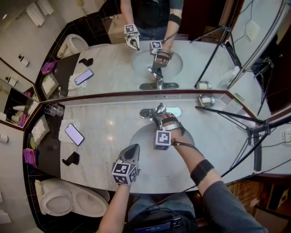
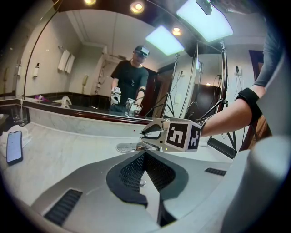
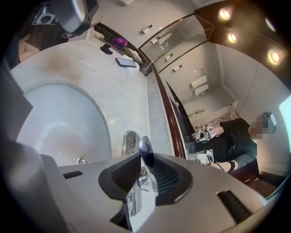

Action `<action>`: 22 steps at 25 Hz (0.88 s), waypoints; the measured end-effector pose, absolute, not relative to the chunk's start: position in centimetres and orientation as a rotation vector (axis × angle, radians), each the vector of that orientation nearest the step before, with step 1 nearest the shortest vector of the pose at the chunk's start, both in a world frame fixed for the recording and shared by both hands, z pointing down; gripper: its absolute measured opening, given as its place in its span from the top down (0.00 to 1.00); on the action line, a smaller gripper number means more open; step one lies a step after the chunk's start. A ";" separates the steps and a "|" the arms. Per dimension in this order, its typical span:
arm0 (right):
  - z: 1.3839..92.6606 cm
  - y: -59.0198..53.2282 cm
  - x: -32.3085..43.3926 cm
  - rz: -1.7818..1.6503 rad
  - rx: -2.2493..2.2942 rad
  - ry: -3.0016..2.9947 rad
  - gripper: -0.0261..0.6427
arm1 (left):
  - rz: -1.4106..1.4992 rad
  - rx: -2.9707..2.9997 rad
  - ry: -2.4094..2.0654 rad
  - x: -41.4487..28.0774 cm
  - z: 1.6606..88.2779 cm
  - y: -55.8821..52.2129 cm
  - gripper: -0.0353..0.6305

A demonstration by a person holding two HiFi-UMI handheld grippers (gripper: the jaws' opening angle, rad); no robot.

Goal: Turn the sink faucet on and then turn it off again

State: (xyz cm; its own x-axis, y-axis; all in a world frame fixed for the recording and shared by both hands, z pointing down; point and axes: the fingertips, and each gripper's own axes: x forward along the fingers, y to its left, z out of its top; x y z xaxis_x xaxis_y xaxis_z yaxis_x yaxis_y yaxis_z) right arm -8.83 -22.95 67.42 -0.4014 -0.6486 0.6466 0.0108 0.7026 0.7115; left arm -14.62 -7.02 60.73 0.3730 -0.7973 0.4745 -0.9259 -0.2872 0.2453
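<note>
R claw (image 1: 160,114) is clenched on the faucet lever (image 3: 146,152): in the right gripper view the chrome lever stands btw the two pads and touches both. The faucet (image 1: 148,113) sits at the back edge of the sink (image 1: 144,136), in the middle of the marble worktop (image 1: 104,120), just below the mirror (image 1: 109,73). L claw (image 2: 145,157) is closed w/ nothing inside. It hovers over the front rim of the sink, apart from the faucet. A phone (image 1: 74,134) lies on the worktop at left.

Bright, warm bathroom light; fisheye-bent edges.
Ceiling spotlights (image 3: 223,13) are seen upper right; glare is caught on the faucet handle (image 3: 146,151); corners are darkened.
</note>
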 end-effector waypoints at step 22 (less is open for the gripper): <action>66.8 -22.3 -8.3 -0.710 0.508 -1.873 0.79 | 0.361 2.170 -1.515 -15.7 59.4 -5.5 0.94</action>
State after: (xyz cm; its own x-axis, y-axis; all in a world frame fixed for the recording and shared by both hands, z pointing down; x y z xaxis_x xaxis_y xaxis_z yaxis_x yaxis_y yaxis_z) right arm -8.33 -22.31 66.77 -0.3862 -0.6308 0.6731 -0.0262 0.7369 0.6755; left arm -15.71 -5.53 59.36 0.3568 -0.8102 0.4650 -0.9329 -0.2829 0.2231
